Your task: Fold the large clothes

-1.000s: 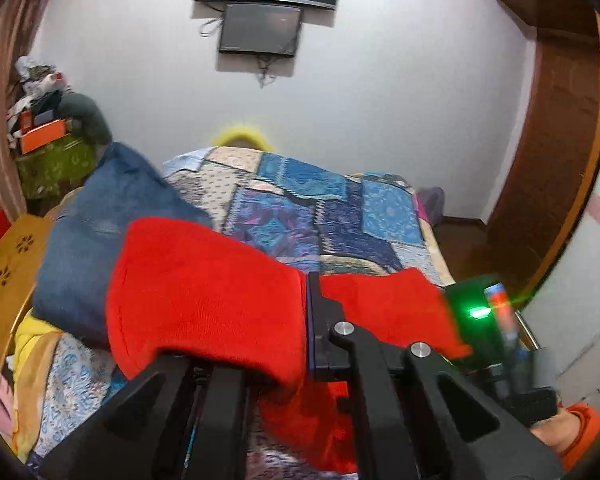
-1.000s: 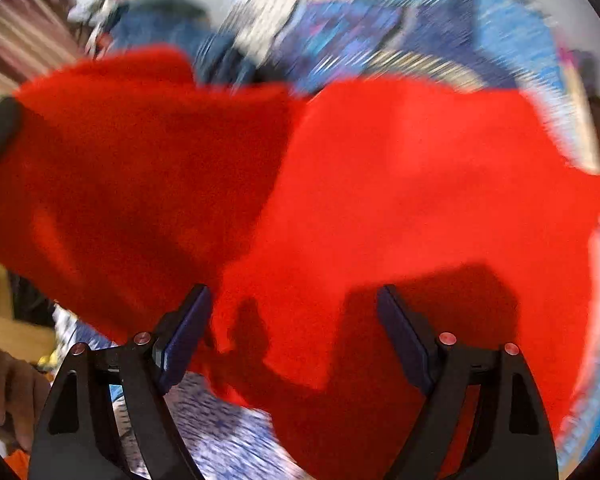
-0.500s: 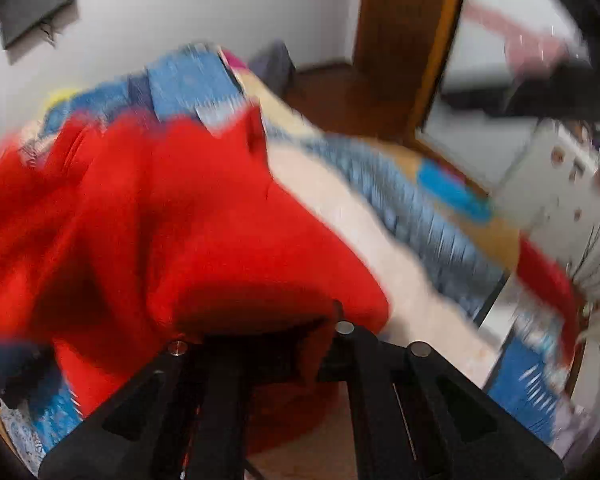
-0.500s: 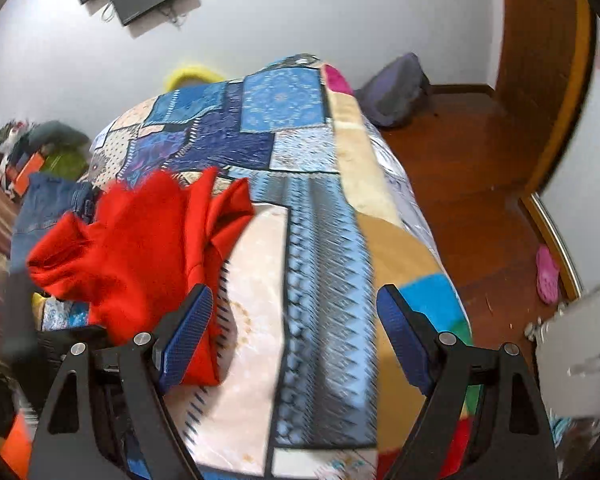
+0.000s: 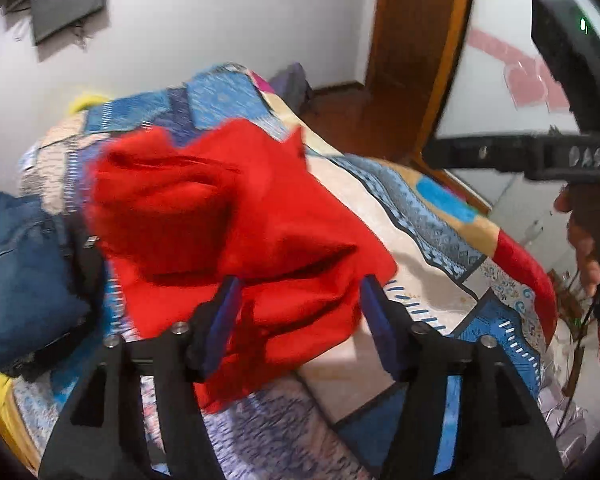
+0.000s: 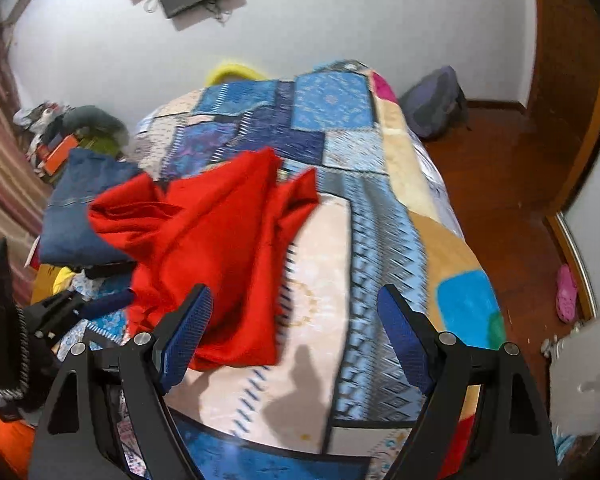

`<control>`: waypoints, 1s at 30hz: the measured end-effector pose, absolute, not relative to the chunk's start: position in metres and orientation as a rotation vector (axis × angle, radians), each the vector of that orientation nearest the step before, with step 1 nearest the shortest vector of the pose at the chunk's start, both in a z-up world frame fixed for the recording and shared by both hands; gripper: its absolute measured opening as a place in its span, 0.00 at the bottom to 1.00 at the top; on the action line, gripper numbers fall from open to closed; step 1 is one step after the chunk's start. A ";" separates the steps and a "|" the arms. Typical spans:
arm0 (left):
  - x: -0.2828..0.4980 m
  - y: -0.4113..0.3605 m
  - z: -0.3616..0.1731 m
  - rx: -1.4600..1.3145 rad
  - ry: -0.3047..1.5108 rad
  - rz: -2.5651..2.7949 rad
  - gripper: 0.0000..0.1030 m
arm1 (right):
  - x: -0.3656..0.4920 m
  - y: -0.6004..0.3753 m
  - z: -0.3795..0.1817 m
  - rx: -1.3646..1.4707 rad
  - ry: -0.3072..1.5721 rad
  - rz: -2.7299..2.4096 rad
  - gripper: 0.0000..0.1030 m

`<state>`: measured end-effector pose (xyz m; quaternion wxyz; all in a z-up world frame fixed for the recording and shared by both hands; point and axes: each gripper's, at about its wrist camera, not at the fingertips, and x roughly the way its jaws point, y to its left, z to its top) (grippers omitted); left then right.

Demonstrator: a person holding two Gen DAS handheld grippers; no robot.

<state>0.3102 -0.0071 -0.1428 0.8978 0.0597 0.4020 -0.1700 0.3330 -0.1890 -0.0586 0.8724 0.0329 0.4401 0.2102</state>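
**Red garment loose on the bed, both claws free of it**

We found the left gripper (image 5: 296,320) with its jaws opening. The near edge of the red garment (image 5: 236,216) showed between the blue pads (image 5: 380,332), but neither pad pressed on it; the cloth lay slack on the quilt. The right gripper (image 6: 296,340) stood wide apart with nothing between its fingers, only bare patchwork quilt (image 6: 384,248) below. Seen from there, the garment (image 6: 216,248) lay ahead and to the left, its lower hem just past the left pad.

Handling, as we judged it: soft, light, limp cloth that would sag and bunch wherever it went unsupported. It did not look slippery against the quilt, and there was nothing fragile about it. It sat crumpled in ridges, not spread flat, so we reckoned it needed opening out before any fold. Best holds seemed to be the near hem corner by the left claw and the pointed tips at the far edge; pinching a mid-ridge would likely catch several layers at once.

Beyond the garment, folded blue jeans (image 6: 84,208) lay touching its far left side. Further off, a grey backpack (image 6: 436,104) rested against the wall.
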 end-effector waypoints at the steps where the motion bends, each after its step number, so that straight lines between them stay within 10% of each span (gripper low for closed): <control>1: 0.307 0.002 -0.138 0.105 0.815 -0.337 0.66 | 0.331 -0.181 -0.055 0.055 0.910 0.451 0.79; 30: 0.346 0.130 -0.183 -0.044 0.855 -0.039 0.69 | 0.419 -0.055 -0.104 -0.218 0.943 0.386 0.79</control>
